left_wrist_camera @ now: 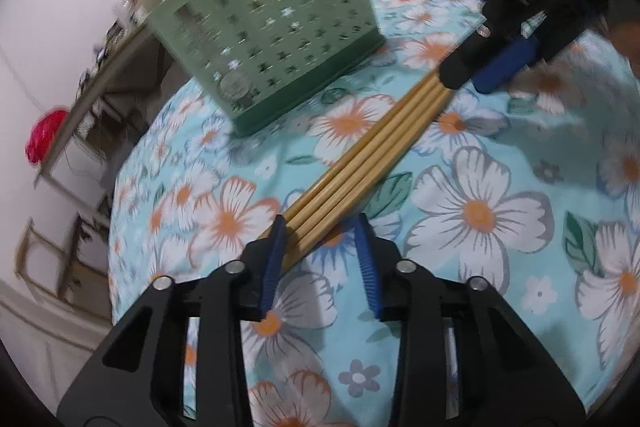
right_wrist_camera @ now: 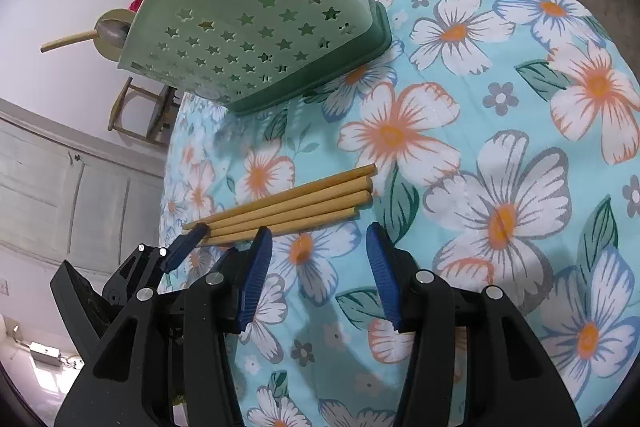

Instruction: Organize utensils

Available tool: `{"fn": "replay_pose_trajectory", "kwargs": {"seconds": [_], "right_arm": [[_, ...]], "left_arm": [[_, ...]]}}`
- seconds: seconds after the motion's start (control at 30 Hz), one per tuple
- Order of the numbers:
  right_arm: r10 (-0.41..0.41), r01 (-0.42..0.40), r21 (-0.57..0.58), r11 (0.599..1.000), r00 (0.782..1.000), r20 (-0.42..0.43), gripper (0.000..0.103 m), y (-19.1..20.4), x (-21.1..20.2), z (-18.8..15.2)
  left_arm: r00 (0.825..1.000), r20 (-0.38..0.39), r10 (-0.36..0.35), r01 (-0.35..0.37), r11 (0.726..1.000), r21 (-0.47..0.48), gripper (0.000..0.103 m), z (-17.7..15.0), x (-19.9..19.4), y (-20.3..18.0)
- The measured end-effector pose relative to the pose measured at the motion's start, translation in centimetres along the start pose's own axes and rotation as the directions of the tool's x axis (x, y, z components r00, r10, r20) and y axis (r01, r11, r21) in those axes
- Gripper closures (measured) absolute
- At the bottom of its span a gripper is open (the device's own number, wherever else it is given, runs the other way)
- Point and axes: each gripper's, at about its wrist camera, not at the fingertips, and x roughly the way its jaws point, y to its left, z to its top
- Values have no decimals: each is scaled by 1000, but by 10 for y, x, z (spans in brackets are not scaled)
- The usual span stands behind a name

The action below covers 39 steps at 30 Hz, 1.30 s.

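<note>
I'm looking at a round table under a blue floral tablecloth (right_wrist_camera: 460,131). Four wooden chopsticks (right_wrist_camera: 288,209) are lying side by side on it, and a green star-cutout caddy (right_wrist_camera: 256,39) is sitting near them.

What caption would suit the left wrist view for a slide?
Open left gripper straddling one end of four chopsticks on a floral tablecloth, green utensil basket behind.

Left gripper (left_wrist_camera: 320,227) at six o'clock, jaws spread around the near ends of four wooden chopsticks (left_wrist_camera: 360,163) lying side by side on the floral cloth (left_wrist_camera: 500,267). Green holder (left_wrist_camera: 272,39) at eleven o'clock; right gripper (left_wrist_camera: 468,73) at two, at their far ends.
</note>
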Motion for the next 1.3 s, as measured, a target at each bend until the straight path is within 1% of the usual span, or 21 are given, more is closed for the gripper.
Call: {"fn": "replay_pose_trajectory", "kwargs": {"seconds": [0.1, 0.23, 0.37, 0.47, 0.5, 0.57, 0.63, 0.67, 0.73, 0.77, 0.8, 0.83, 0.87, 0.93, 0.97, 1.03, 1.07, 1.13, 1.23, 1.27, 1.3], "right_arm": [[6, -6, 3, 1000, 1000, 2, 55, -4, -4, -2], [6, -6, 3, 1000, 1000, 3, 55, -5, -7, -3], [1, -1, 6, 1000, 1000, 8, 55, -6, -10, -2], [0, 0, 16, 1000, 1000, 14, 55, -9, -12, -2], [-2, 1, 19, 1000, 1000, 16, 55, -10, -14, -2], [-3, 3, 21, 1000, 1000, 19, 55, -12, -17, -2], [-5, 5, 24, 1000, 1000, 21, 55, -15, -20, -2], [-4, 4, 26, 1000, 1000, 21, 55, -15, -20, -2], [-2, 1, 31, 1000, 1000, 20, 55, -17, -20, -1], [-2, 1, 32, 999, 1000, 20, 55, -17, -19, -1], [-2, 1, 33, 999, 1000, 20, 55, -17, -19, -1], [-2, 1, 34, 999, 1000, 20, 55, -18, -20, -1], [-2, 1, 36, 999, 1000, 21, 55, -19, -21, -1], [-2, 1, 39, 999, 1000, 23, 55, -18, -22, -2], [-4, 3, 41, 999, 1000, 26, 55, -18, -22, -2], [-8, 6, 46, 999, 1000, 29, 55, -18, -23, -3], [-8, 6, 49, 999, 1000, 30, 55, -18, -23, -3], [-11, 9, 52, 999, 999, 31, 55, -18, -25, -4], [-14, 12, 56, 998, 999, 37, 55, -18, -28, -6], [-13, 11, 58, 998, 999, 39, 55, -18, -29, -6], [-12, 9, 63, 998, 999, 42, 55, -19, -30, -6]], "left_arm": [[1000, 3, 15, -15, 996, 82, 86, 2, 1, -9], [1000, 6, 26, -26, 987, 160, 89, 2, -1, -18], [999, -1, -33, 33, 983, 179, 95, 4, -12, -23], [997, -34, -75, 80, 982, 168, 95, -2, -21, -27], [995, -50, -86, 93, 983, 155, 95, -4, -24, -26], [987, -99, -130, 138, 987, 81, 95, -9, -29, -19], [970, -144, -196, 194, 981, -27, 95, -13, -32, -7], [956, -165, -243, 229, 968, -101, 95, -15, -33, 1], [930, -184, -317, 274, 935, -225, 92, -20, -33, 15], [915, -188, -357, 297, 911, -286, 90, -22, -32, 23], [898, -183, -401, 322, 881, -347, 87, -24, -30, 30], [885, -169, -435, 345, 853, -391, 85, -26, -30, 35], [871, -143, -469, 371, 821, -435, 80, -26, -30, 41], [860, -93, -501, 404, 781, -476, 76, -22, -30, 48], [859, -69, -508, 418, 772, -479, 76, -17, -30, 49], [865, -53, -499, 424, 783, -454, 76, -6, -27, 45], [870, -54, -490, 422, 797, -433, 75, 2, -22, 40], [872, -66, -485, 421, 811, -405, 76, 17, -10, 30], [861, -90, -501, 431, 810, -397, 76, 35, 14, 16], [860, -93, -502, 429, 810, -399, 76, 37, 18, 12], [864, -94, -494, 422, 814, -400, 76, 41, 22, 8]]}}
